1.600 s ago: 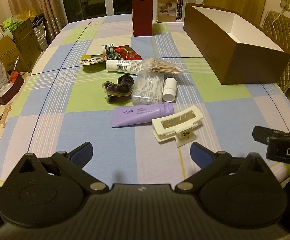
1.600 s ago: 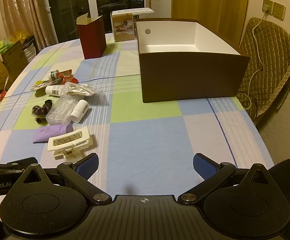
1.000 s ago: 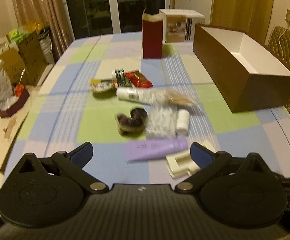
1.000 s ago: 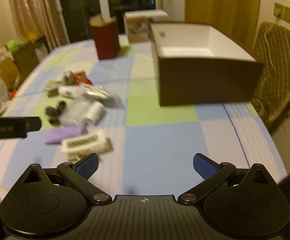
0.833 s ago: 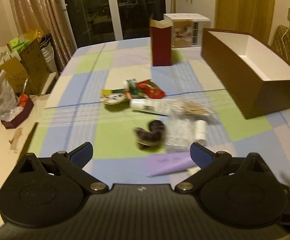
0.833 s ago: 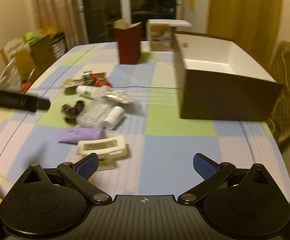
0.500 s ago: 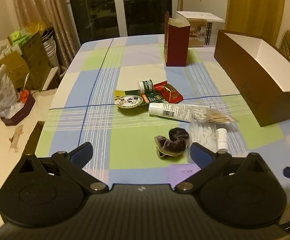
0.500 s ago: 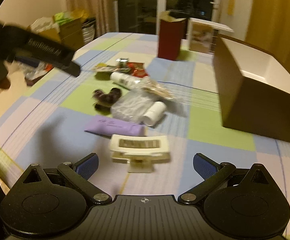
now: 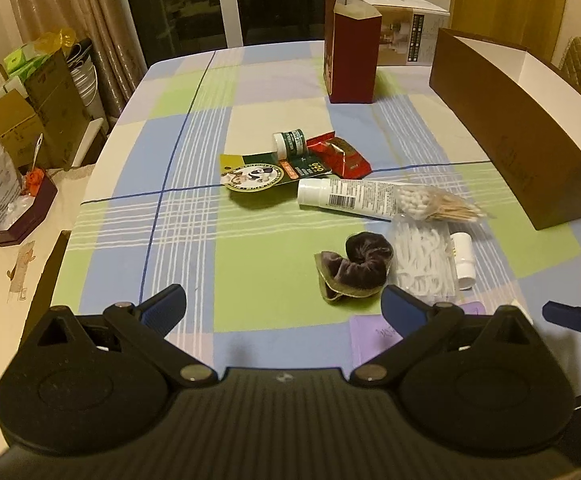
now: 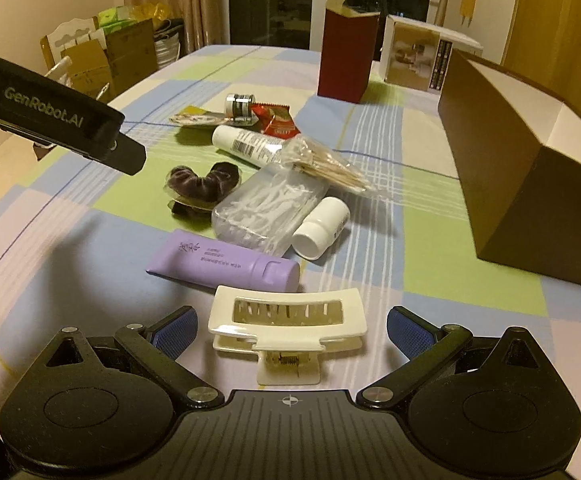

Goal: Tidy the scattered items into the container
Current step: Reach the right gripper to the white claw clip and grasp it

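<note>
- With its jaws spread wide, the right gripper (image 10: pixel 290 330) lines up low over the cream hair claw (image 10: pixel 286 326), which sits right between the blue pads, not yet pinched.
- Left gripper (image 9: pixel 282 308), also spread and empty, hangs above the table near the velvet scrunchie (image 9: pixel 352 266), likely leaving room for the right.
- Purple tube (image 10: pixel 224 262) lies just beyond the claw.
- Brown box (image 10: pixel 526 184), open-topped, waits well apart on the right, nothing visible inside.

We count two squeeze tubes, one lilac plastic tube (image 10: pixel 226 265) and one white barcoded tube (image 10: pixel 246 145); one cream plastic hair clip (image 10: pixel 286 326); one dark velvet scrunchie (image 10: pixel 202 184); two cardboard boxes, brown open box (image 10: pixel 510 184) and red upright carton (image 10: pixel 344 56).
</note>
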